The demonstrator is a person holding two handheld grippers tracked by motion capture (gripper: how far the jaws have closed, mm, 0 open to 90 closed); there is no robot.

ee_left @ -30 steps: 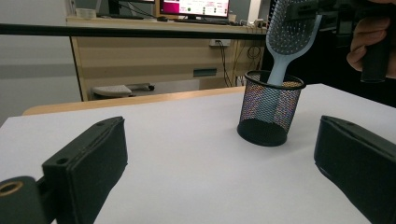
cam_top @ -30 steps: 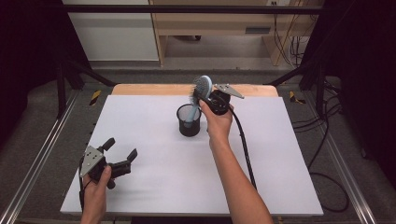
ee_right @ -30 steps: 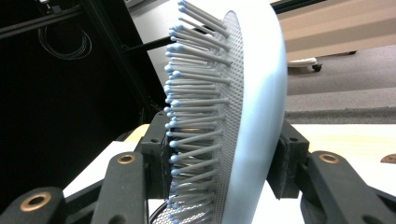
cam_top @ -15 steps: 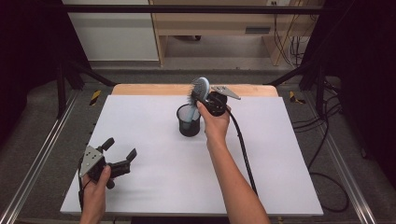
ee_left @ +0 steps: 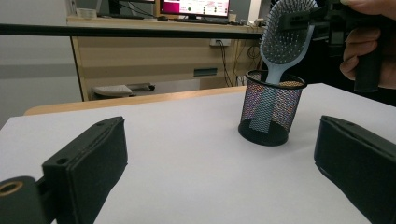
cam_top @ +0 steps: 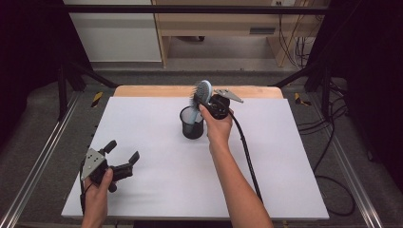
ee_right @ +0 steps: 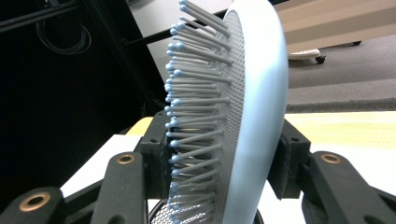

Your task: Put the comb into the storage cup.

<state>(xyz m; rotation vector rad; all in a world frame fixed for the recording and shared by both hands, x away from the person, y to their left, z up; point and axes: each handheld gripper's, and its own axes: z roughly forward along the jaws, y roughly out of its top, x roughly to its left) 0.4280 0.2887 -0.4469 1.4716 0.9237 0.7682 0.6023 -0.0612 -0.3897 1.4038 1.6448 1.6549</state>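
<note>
High view: the right gripper (cam_top: 203, 99), held in the person's right hand (cam_top: 218, 127) near the far middle of the white table (cam_top: 285, 156), has its two jaws clamped on the head of a pale blue paddle hairbrush with grey bristles (cam_top: 202, 90). The brush stands nearly upright, tilted a little, its handle down inside a black wire-mesh cup (cam_top: 192, 124) that stands on the table just beside the hand. A black cable (cam_top: 244, 147) trails from this gripper back along the forearm. The left gripper (cam_top: 122, 155) rests low at the near left corner of the table in the left hand (cam_top: 97, 190), well apart from the cup, its jaws spread wide with nothing between them.

Left gripper view: both black jaws rise at the bottom corners, far apart, with bare table between them. Beyond them stands the mesh cup (ee_left: 271, 112), the brush's handle showing through the mesh and its bristled head (ee_left: 287, 37) rising above the rim, gripped near the top by the other gripper, with the person's fingers (ee_left: 359, 51) at the right edge.

Right gripper view: the brush head (ee_right: 238, 112) stands edge-on between the two jaws, one pad against the bristle side, the other against the smooth back. The cup's rim (ee_right: 161, 215) peeps out below.
</note>
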